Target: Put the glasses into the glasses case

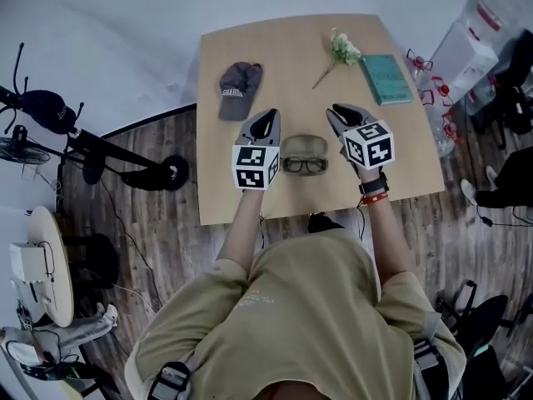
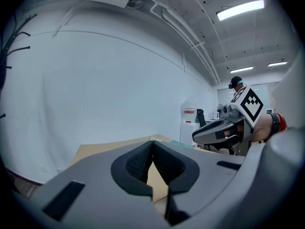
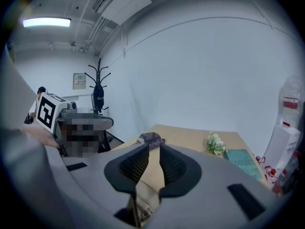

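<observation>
Cap (image 1: 240, 88) lies far back on the left of the table (image 1: 283, 57), well apart from the work, so I judge it has no part in this.

My left tongs (image 1: 266, 122) are closed tip to tip with nothing between them. I hold them raised off the table just left of the glasses, pointing away from me and close to level. That looks to me like a waiting pose, ready to steady the case rather than to pick anything up.

Between my two hands, near my edge of the table, the glasses (image 1: 305, 165) lie lenses toward me. The case (image 1: 303, 146) is just beyond them, so close I cannot tell whether they touch. The glasses are outside it, so nothing is packed yet. From above I cannot tell whether the case stands open.

My right tongs (image 1: 341, 115) show only a narrow gap at the tips and are empty. They hang just right of the case, tilted a little downward and angled inward. I judge they would have to spread wider before taking the frame.

Flowers (image 1: 343, 48) and a teal book (image 1: 386, 78) lie at the far right, out of the way.
</observation>
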